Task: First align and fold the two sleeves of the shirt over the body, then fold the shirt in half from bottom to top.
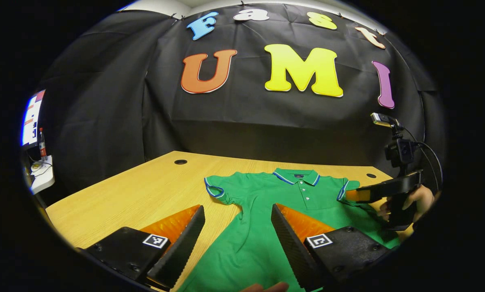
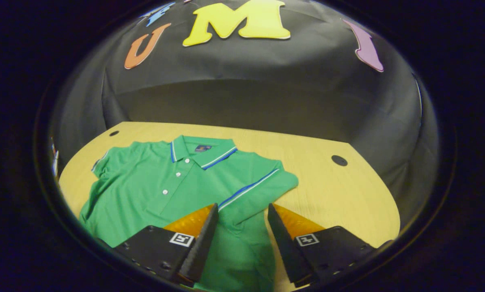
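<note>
Both tongs are standing apart with nothing between them: the left tongs are hovering over the lower body of the green short-sleeved polo shirt with blue-and-white trim, while the right tongs are hanging just above the right sleeve. That shirt is lying flat, front up, collar toward the far edge of the pale wooden surface. The left sleeve is spreading toward the surface's left edge. Being soft, light knit cloth, it is likely to drape, slide and wrinkle if dragged, so pinching each sleeve at its striped cuff, where the hem is doubled and firmer, looks best.
</note>
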{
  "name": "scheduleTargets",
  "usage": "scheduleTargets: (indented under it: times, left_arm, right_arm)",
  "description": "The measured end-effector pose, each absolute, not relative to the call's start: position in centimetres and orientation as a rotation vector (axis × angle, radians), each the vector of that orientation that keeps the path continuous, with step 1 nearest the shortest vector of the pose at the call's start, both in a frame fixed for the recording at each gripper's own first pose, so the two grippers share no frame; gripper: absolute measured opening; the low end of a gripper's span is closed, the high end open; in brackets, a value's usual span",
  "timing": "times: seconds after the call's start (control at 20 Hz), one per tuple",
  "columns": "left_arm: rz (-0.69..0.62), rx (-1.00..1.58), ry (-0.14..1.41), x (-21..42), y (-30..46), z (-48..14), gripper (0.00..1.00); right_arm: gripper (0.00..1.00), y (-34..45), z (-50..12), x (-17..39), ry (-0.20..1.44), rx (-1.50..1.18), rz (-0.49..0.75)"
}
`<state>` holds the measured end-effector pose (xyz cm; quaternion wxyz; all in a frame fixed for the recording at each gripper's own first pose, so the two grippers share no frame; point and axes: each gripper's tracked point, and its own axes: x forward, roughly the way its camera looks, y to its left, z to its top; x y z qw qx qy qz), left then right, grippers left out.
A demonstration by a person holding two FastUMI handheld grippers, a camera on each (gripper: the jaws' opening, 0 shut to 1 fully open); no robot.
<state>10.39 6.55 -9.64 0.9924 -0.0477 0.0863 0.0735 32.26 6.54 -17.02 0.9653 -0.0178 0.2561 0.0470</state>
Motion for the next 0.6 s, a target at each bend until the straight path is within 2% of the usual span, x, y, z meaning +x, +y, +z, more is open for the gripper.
scheduleTargets:
  times: [0.05, 0.15, 0.3, 0.35, 0.4, 0.45, 0.5, 0.55, 0.6]
  left_arm:
    - [0.145, -0.100, 0.178, 10.4, 6.4, -9.7, 1.00]
    - [0.142, -0.099, 0.190, 10.4, 6.2, -10.0, 1.00]
    - [0.148, -0.093, 0.181, 10.3, 6.6, -9.7, 1.00]
    - [0.148, -0.091, 0.175, 10.2, 6.7, -9.5, 1.00]
    - [0.149, -0.089, 0.172, 10.3, 6.8, -9.6, 1.00]
    - [0.150, -0.088, 0.174, 10.3, 6.8, -9.7, 1.00]
    - [0.148, -0.090, 0.180, 10.4, 6.7, -9.8, 1.00]
    - [0.146, -0.094, 0.185, 10.5, 6.7, -10.0, 1.00]
    - [0.143, -0.099, 0.189, 10.5, 6.6, -10.2, 1.00]
  right_arm:
    - [0.82, 6.5, -17.2, 32.8, 0.525, -0.035, 0.038]
    - [0.86, 6.5, -18.3, 33.5, 0.561, -0.012, -0.061]
    - [0.84, 6.2, -19.9, 34.0, 0.599, 0.033, -0.116]
    - [0.60, 6.4, -20.0, 34.0, 0.608, 0.073, -0.102]
    - [0.54, 6.2, -20.0, 34.0, 0.612, 0.095, -0.100]
    - [0.42, 5.5, -20.0, 34.1, 0.611, 0.102, -0.112]
    - [0.35, 5.2, -20.1, 34.1, 0.611, 0.112, -0.106]
    - [0.14, 5.1, -20.0, 34.1, 0.608, 0.132, -0.088]
    - [0.10, 5.2, -20.0, 34.1, 0.611, 0.150, -0.072]
